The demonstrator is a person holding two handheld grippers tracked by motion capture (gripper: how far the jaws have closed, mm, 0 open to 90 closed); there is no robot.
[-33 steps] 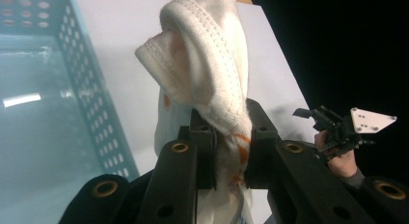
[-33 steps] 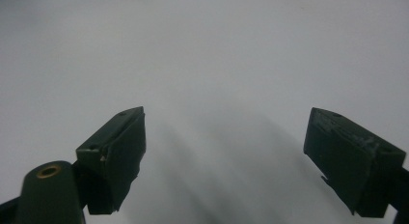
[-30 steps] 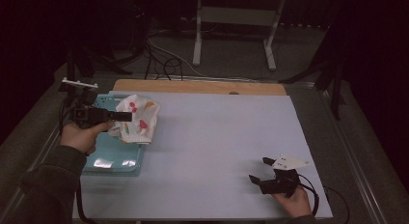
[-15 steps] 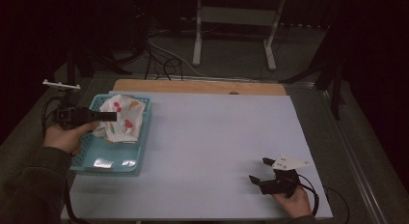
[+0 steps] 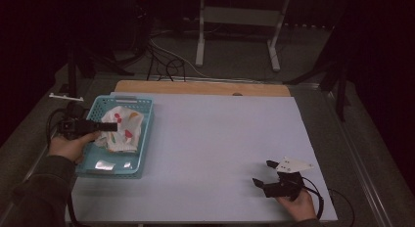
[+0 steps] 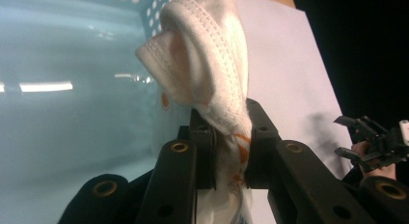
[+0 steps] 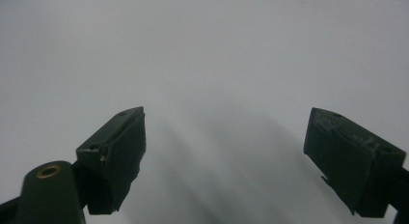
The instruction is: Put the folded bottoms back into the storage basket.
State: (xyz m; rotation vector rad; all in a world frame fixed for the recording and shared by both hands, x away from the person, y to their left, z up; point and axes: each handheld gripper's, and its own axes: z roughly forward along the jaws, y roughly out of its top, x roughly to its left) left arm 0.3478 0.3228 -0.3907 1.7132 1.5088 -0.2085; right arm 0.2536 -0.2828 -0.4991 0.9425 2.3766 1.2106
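Left claw point(image 5: 108, 126): jaws clamped on bunched fold of white printed cloth point(image 5: 122, 130). Cloth located in teal basket point(image 5: 145, 139), left of frame, partly draped on basket floor. Right claw point(image 5: 260, 174): jaws spread wide, nothing held, parked on worktop point(image 5: 220, 139) at lower right.

Risk, judged: grip taken on thin fold only; cloth may be snagged on perforated basket wall, basket dragged or tipped during lift.

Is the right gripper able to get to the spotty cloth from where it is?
Probably not without a long move. The right gripper sits open at the table's near right corner, while the spotty cloth is in the blue basket at far left, already pinched by the left gripper.
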